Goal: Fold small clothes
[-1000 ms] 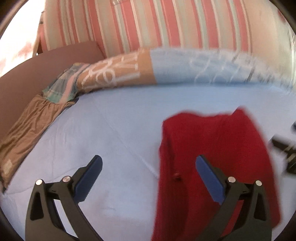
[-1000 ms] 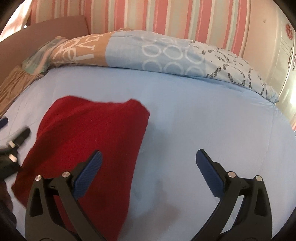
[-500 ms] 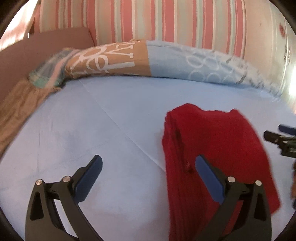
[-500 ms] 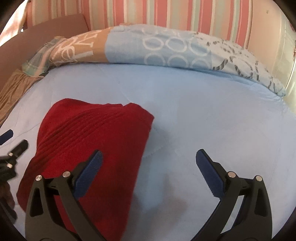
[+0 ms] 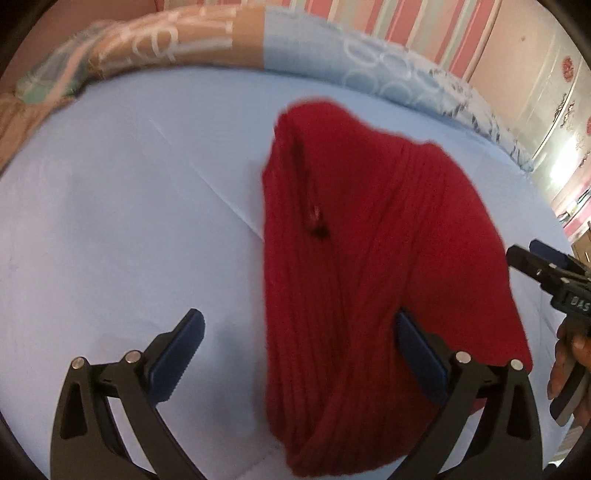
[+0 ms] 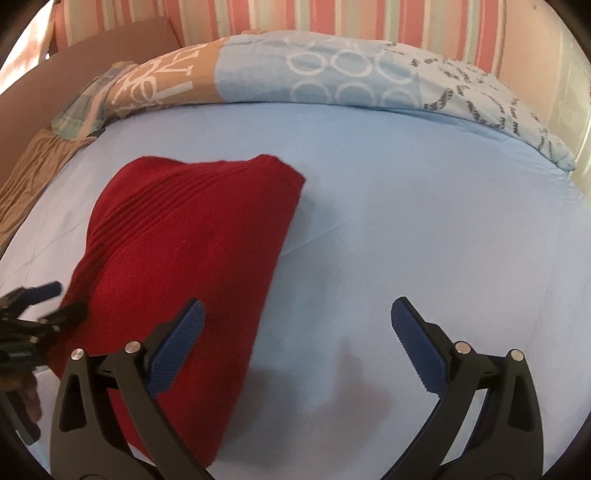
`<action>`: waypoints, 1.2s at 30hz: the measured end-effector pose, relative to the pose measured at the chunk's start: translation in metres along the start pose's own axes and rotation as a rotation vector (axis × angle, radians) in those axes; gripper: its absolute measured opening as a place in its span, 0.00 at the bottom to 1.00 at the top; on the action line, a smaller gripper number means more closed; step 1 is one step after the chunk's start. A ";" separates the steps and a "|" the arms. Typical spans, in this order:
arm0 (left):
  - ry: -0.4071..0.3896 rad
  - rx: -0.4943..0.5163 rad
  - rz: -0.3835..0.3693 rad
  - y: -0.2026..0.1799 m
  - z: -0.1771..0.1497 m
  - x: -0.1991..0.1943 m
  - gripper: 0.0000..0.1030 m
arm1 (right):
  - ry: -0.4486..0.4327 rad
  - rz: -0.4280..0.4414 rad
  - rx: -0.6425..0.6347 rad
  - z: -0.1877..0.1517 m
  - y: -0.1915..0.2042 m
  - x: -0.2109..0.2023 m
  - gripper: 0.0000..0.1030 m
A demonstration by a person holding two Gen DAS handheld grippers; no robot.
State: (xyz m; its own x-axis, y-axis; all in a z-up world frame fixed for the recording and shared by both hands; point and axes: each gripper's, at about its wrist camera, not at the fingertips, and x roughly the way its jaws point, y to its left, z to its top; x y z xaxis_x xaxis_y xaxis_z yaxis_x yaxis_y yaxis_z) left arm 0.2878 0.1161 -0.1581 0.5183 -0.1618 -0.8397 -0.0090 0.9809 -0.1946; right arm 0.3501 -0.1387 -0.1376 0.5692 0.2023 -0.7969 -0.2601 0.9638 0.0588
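Note:
A red ribbed knit garment lies folded on the light blue bed sheet; it also shows in the right wrist view. My left gripper is open and empty, its jaws standing over the garment's near left edge. My right gripper is open and empty, over the garment's right edge and the bare sheet. The right gripper shows at the right edge of the left wrist view; the left gripper shows at the left edge of the right wrist view.
A rolled patterned duvet lies across the far side of the bed. Brown fabric and a brown board are at far left. A pink striped wall stands behind.
Both grippers have moved toward the garment, and the left view has swung right so the garment sits more centred and closer. Both stay open.

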 end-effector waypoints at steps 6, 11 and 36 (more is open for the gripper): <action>0.007 -0.054 -0.013 0.004 -0.003 0.012 0.99 | 0.039 0.082 0.078 -0.001 -0.003 0.011 0.97; 0.000 -0.073 -0.030 0.008 0.001 0.013 0.99 | 0.093 0.184 0.177 -0.011 -0.008 0.017 0.97; -0.068 -0.057 -0.103 -0.010 0.008 0.001 0.38 | 0.088 0.352 0.221 -0.020 0.018 0.017 0.32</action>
State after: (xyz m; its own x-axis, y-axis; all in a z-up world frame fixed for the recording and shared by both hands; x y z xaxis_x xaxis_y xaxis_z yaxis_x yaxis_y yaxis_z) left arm 0.2950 0.1068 -0.1534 0.5761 -0.2519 -0.7776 0.0002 0.9514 -0.3080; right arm 0.3398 -0.1218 -0.1619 0.4044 0.5196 -0.7526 -0.2476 0.8544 0.4569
